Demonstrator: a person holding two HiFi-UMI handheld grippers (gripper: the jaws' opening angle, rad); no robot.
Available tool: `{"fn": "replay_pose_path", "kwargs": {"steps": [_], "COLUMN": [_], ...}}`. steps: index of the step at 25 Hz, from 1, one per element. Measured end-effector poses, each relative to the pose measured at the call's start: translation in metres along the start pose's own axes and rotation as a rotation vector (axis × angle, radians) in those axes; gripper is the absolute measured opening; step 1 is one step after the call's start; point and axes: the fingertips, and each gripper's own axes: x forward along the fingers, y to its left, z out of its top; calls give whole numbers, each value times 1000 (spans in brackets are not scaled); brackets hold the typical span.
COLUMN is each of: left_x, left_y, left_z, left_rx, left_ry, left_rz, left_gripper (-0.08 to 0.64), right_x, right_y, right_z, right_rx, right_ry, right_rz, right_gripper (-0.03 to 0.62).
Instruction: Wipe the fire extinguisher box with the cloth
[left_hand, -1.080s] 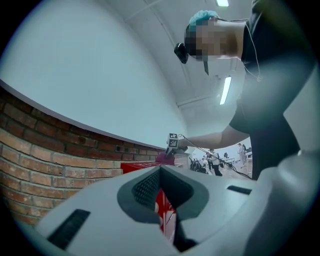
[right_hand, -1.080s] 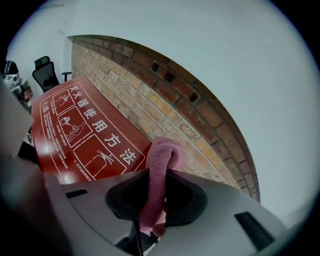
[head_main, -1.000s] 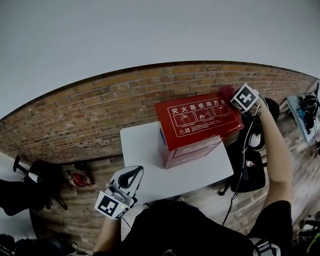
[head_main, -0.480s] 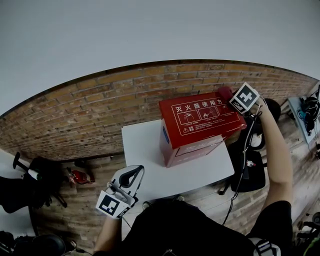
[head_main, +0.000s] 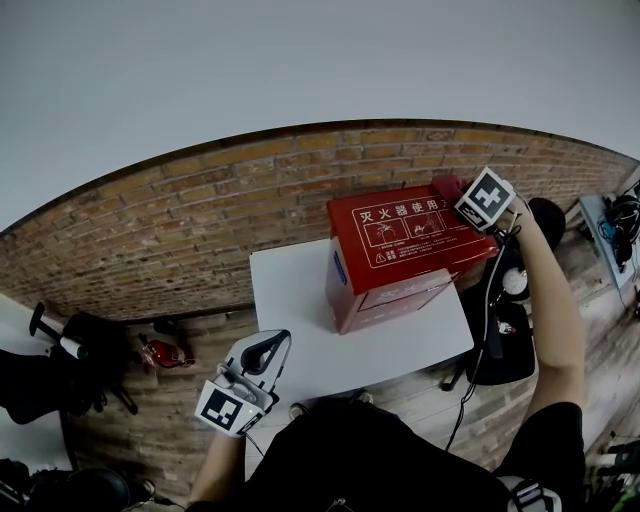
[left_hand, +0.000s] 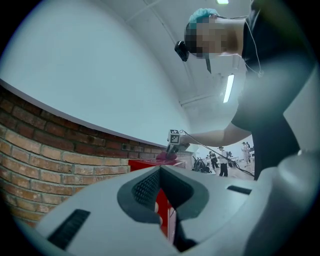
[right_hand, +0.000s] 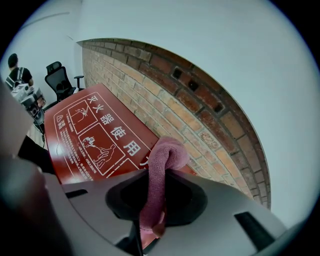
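A red fire extinguisher box (head_main: 405, 250) with white print on its top lies on a white table (head_main: 300, 300). My right gripper (head_main: 455, 192) is at the box's far right corner, shut on a pink cloth (head_main: 446, 186) that rests on the top. In the right gripper view the cloth (right_hand: 162, 167) bulges out between the jaws of that gripper (right_hand: 155, 200), over the printed top of the box (right_hand: 95, 135). My left gripper (head_main: 270, 347) hangs at the table's near left edge, shut and holding nothing. From the left gripper (left_hand: 160, 172) view the box (left_hand: 145, 163) lies ahead.
A brick wall (head_main: 200, 210) runs close behind the table. A black office chair (head_main: 505, 320) with cables stands right of the table. Dark gear (head_main: 80, 360) and a small red object (head_main: 162, 352) lie on the floor at the left.
The right gripper and cloth have slid a little leftward along the far edge of the box top. The head view has shifted slightly. The left gripper has stayed put.
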Motion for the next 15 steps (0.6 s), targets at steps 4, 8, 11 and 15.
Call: {"fn": "replay_pose_path", "kwargs": {"steps": [4, 8, 11, 15], "left_x": [-2, -6, -8, -9], "left_y": [1, 2, 5, 7], "left_z": [4, 2, 2, 1], "left_rx": [5, 17, 19, 16], "left_ry": [-16, 4, 6, 9], "left_rz": [3, 0, 4, 7], "left_gripper": [46, 46, 46, 46], "right_x": [0, -2, -3, -2], "right_y": [6, 12, 16, 22], "right_z": [6, 12, 15, 20], "right_rx": [-7, -16, -20, -25], "right_ry": [-2, -2, -3, -6], "right_rz": [-1, 0, 2, 5], "right_gripper": [77, 78, 78, 78]}}
